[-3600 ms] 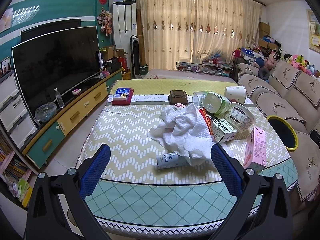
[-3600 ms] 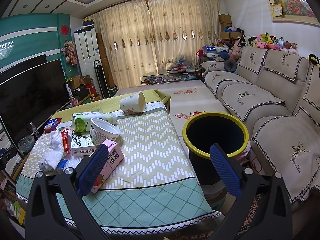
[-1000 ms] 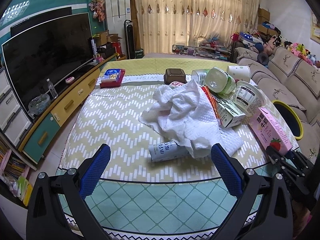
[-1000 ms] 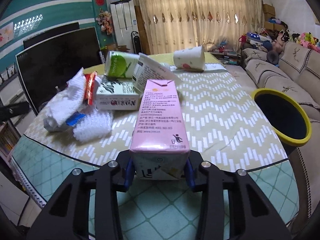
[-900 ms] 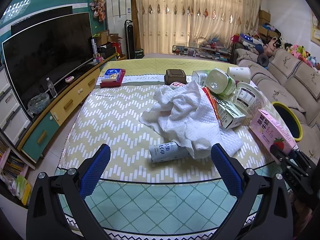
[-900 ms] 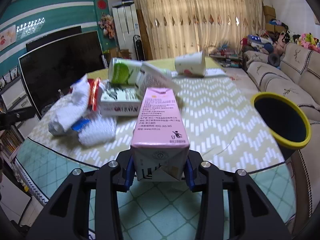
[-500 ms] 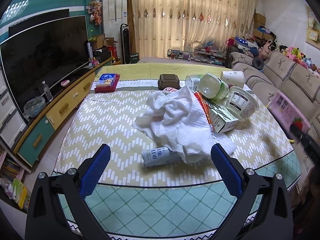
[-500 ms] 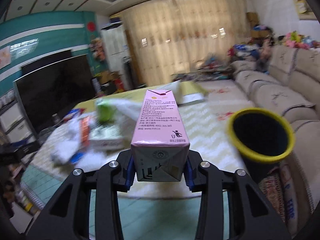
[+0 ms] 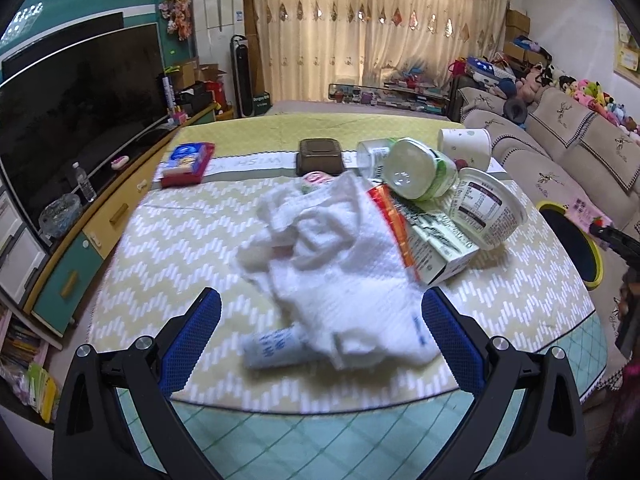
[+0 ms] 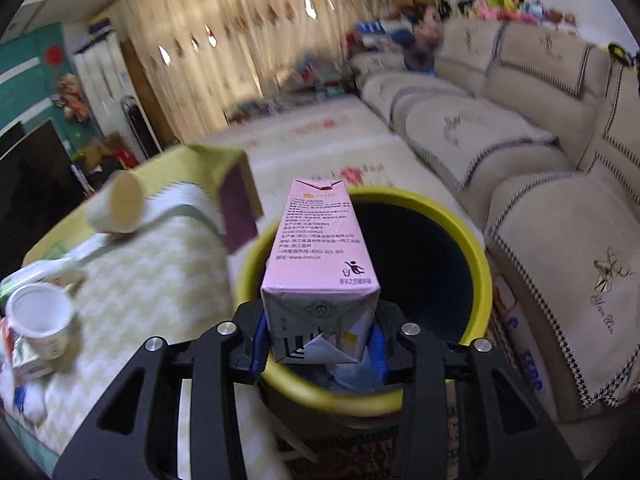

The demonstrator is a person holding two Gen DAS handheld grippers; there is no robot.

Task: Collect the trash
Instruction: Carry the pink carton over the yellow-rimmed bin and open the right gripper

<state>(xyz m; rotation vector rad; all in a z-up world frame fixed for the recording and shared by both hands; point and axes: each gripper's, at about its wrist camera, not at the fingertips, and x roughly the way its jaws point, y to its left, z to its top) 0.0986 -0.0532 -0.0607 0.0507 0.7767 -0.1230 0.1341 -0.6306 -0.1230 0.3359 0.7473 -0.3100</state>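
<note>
My right gripper (image 10: 319,340) is shut on a pink milk carton (image 10: 320,256) and holds it above the black bin with a yellow rim (image 10: 482,280). In the left wrist view the carton (image 9: 586,216) and bin (image 9: 592,264) show at the far right. My left gripper (image 9: 320,340) is open and empty over the table's near edge, facing a crumpled white towel (image 9: 332,268) that lies over a small white bottle (image 9: 272,348). Behind it lie a green-white carton (image 9: 436,248), a white tub (image 9: 486,208), a green jar (image 9: 420,168) and a paper cup (image 9: 464,148).
The table has a yellow zigzag cloth (image 9: 180,248). A brown box (image 9: 320,156) and a red-blue pack (image 9: 186,158) lie at its far side. A TV and cabinet (image 9: 72,120) stand left. A beige sofa (image 10: 560,208) stands right of the bin.
My right gripper swung right with the pink carton, from over the table to above the bin. My left gripper moved slightly closer to the towel.
</note>
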